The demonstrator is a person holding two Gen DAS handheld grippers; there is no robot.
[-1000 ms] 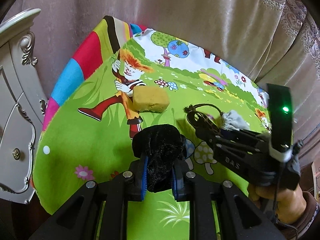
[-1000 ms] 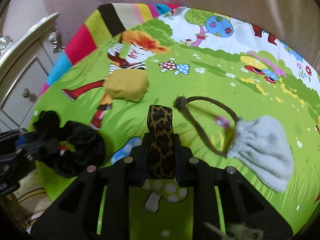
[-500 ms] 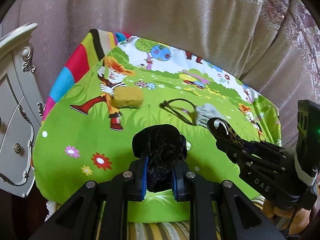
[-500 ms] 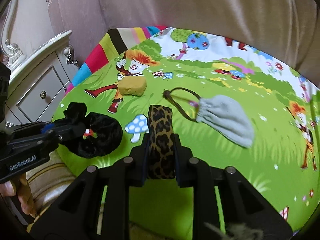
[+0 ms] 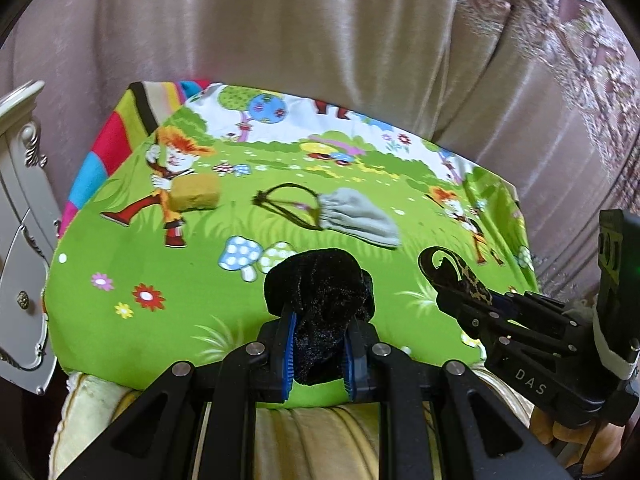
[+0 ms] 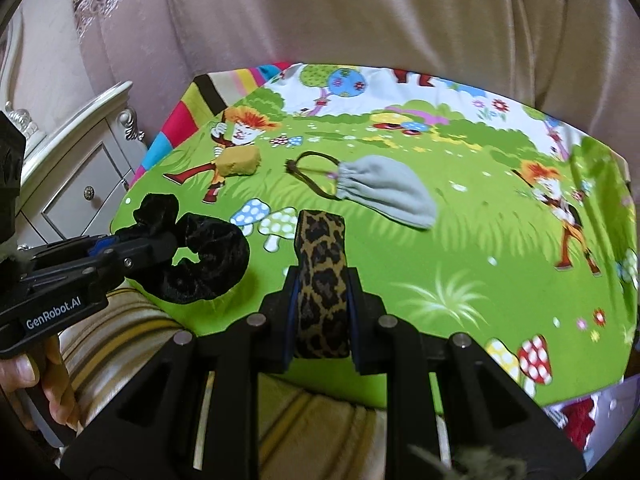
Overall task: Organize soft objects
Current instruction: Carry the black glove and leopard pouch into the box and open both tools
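Left wrist view first: far left stands a white cabinet (image 5: 20, 240) with carved trim, just beside the bright cartoon cloth (image 5: 120, 280) that covers the surface. On the cloth's far left part lies a yellow sponge (image 5: 195, 197), resting on the printed figure. To its right, apart from it, lies a grey pouch (image 5: 356, 220) on its side, its dark drawstring looped out toward the sponge. Nearer, over the cloth's near edge, the left gripper (image 5: 319, 356) pinches a black velvet scrunchie (image 5: 320, 300) between its blue-padded fingers; the scrunchie bulges up above the tips. Further right the right gripper (image 5: 460, 292) reaches in from the near right, holding a leopard band (image 5: 452, 276) whose loop curls past its tips.

Right wrist view shows the same spread. The cabinet (image 6: 76, 168) is at the left; the left gripper (image 6: 148, 244) comes in from there with a hand (image 6: 48, 380) on its handle, and the scrunchie (image 6: 204, 264) hangs from it over the cloth's (image 6: 440, 280) near left edge. The sponge (image 6: 239, 161) and pouch (image 6: 386, 190) lie further off on the cloth. In the middle, the right gripper (image 6: 322, 316) squeezes the band (image 6: 322, 264) upright between its fingers, above the near edge. Beige curtains (image 6: 360, 12) hang behind everything, and a striped cushion (image 6: 132, 340) shows below the cloth.
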